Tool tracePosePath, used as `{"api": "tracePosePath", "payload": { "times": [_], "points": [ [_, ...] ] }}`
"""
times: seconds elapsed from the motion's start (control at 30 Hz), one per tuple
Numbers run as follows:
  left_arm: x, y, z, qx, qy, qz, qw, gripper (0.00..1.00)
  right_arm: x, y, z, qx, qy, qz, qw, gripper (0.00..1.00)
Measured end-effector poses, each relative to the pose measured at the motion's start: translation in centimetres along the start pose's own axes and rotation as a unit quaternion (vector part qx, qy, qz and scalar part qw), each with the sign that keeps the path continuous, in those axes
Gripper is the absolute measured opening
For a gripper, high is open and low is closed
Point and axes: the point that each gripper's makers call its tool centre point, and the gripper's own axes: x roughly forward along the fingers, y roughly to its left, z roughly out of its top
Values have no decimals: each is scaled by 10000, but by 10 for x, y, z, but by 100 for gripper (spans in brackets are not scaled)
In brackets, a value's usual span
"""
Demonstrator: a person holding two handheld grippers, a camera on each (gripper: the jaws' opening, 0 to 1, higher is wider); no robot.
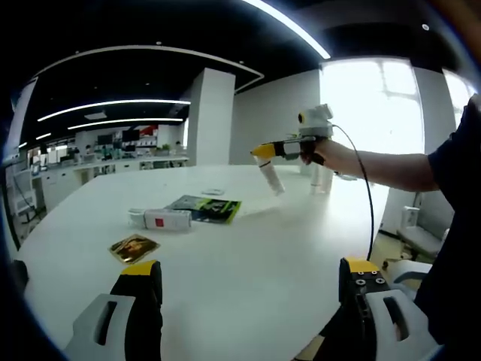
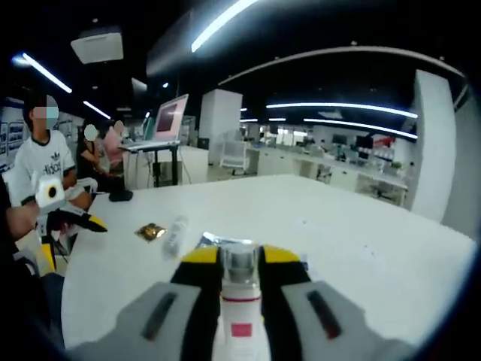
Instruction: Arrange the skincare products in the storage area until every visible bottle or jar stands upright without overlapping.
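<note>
Your right gripper [image 2: 240, 282] is clamped on a bottle [image 2: 240, 301], held in the air over the table [image 2: 361, 248]; seen from the left, it hangs tilted. Left gripper [image 1: 248, 289] is wide open, empty. A second bottle [image 1: 159, 219] lies flat ahead of its jaws, just beside a green packet [image 1: 210, 208]. Risk: set down tilted, it'll likely topple. Level it first.

a broad white table [image 1: 248, 263] carries the things. on it lie a white tube on its side [image 1: 159, 219], a dark green packet [image 1: 207, 208] touching it, and a small gold sachet [image 1: 134, 247] (nearer the edge). two clear bottles [image 1: 322, 179] stand upright at the far side.
</note>
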Motion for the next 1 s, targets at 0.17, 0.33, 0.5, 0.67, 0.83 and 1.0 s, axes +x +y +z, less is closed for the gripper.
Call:
{"api": "tracePosePath", "payload": {
  "times": [0.17, 0.33, 0.5, 0.67, 0.83, 1.0],
  "points": [
    [3, -2, 1, 59, 38, -59, 10000, 100, -12, -6, -3, 132, -127, -168, 9997, 17],
    [4, -3, 3, 85, 13, -94, 9999, 100, -26, -16, -8, 208, -239, -406, 9987, 17],
    [7, -7, 3, 112, 40, -175, 9998, 100, -39, -24, -9, 289, -323, -595, 9973, 17],
    [7, -8, 4, 130, 29, -197, 9997, 100, -53, -28, -9, 357, -447, -732, 9957, 17],
    [8, -10, 4, 139, 39, -223, 9996, 100, -65, -30, -9, 396, -592, -901, 9934, 17],
    [11, -13, 5, 148, 25, -287, 9995, 100, -74, -32, -14, 451, -625, -983, 9922, 17]
  ]
}}
